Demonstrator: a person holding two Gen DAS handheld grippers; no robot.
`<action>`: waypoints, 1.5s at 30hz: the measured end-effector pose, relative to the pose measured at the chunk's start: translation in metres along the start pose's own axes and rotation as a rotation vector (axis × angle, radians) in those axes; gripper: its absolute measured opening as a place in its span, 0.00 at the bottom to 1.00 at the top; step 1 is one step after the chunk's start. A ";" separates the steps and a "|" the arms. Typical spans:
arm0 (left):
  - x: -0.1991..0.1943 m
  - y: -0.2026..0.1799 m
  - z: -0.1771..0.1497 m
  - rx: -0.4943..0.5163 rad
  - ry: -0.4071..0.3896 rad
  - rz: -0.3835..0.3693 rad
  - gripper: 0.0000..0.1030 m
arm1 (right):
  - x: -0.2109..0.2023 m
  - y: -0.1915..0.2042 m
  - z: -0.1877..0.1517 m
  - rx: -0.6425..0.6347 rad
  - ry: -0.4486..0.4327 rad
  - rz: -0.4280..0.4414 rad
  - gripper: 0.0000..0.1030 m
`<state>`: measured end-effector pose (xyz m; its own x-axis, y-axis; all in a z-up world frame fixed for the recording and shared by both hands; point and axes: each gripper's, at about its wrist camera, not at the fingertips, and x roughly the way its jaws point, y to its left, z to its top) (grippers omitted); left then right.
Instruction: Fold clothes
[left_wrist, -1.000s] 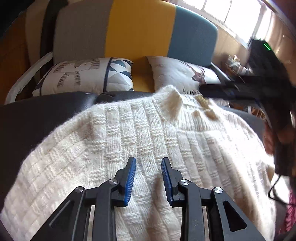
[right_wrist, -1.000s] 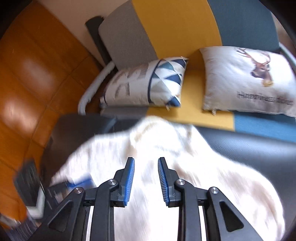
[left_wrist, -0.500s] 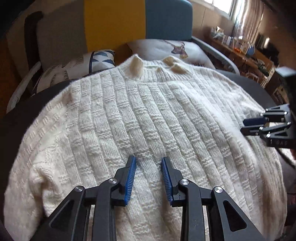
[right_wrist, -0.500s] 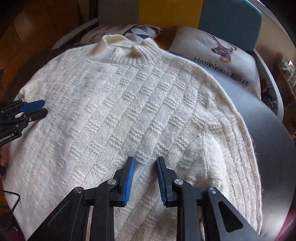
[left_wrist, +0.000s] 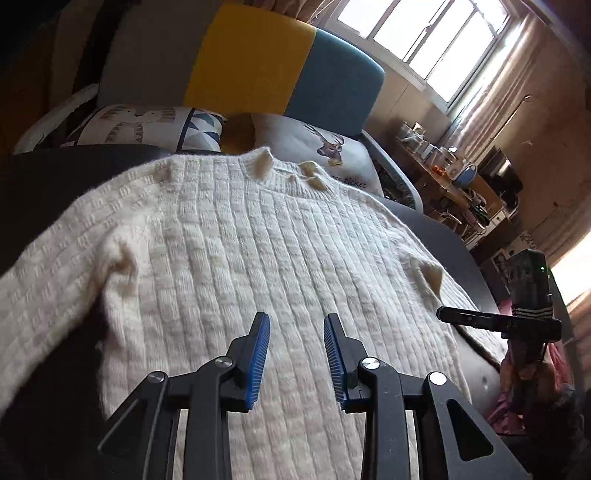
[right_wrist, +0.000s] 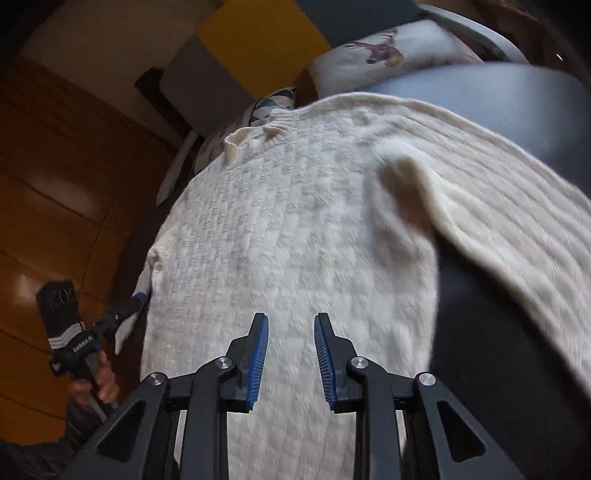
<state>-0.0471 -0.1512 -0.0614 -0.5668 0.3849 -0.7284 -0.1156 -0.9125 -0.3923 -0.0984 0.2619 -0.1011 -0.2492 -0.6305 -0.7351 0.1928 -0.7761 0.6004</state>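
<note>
A cream knitted sweater (left_wrist: 258, 251) lies spread front-up on a dark table (left_wrist: 55, 177), its collar (left_wrist: 288, 173) toward the sofa. My left gripper (left_wrist: 296, 325) hovers open low over the sweater's lower body, with nothing between its blue pads. The left sleeve (left_wrist: 40, 295) trails off to the left. In the right wrist view, my right gripper (right_wrist: 290, 325) is also open over the lower body (right_wrist: 295, 240), and the right sleeve (right_wrist: 509, 236) drapes to the right. The left gripper (right_wrist: 136, 299) shows at the sweater's left edge, held by a hand (right_wrist: 105, 384). The right gripper (left_wrist: 465, 317) sits at the right edge.
Behind the table stands a sofa (left_wrist: 258, 62) with a grey, yellow and blue back and two printed pillows (left_wrist: 147, 125) (left_wrist: 325, 147). A cluttered side table (left_wrist: 450, 173) stands at the right under a window. Wooden floor (right_wrist: 55, 184) lies to the left.
Both grippers have dropped lower and drawn back toward the sweater's hem, so the views look along the knit. Both stay open; the sweater stays spread, and small raised bumps now show at its shoulders.
</note>
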 end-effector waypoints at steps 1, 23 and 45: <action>-0.005 -0.002 -0.010 0.006 0.003 0.008 0.30 | -0.008 -0.009 -0.013 0.033 0.000 -0.006 0.25; -0.060 0.065 -0.125 -0.253 0.026 0.186 0.40 | 0.019 0.026 -0.092 -0.151 0.021 -0.073 0.28; -0.074 0.065 -0.122 -0.291 0.012 0.239 0.08 | 0.019 0.027 -0.085 -0.220 0.064 -0.181 0.18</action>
<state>0.0868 -0.2221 -0.1021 -0.5402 0.1689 -0.8244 0.2563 -0.9001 -0.3523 -0.0170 0.2285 -0.1262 -0.2392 -0.4754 -0.8466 0.3535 -0.8548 0.3801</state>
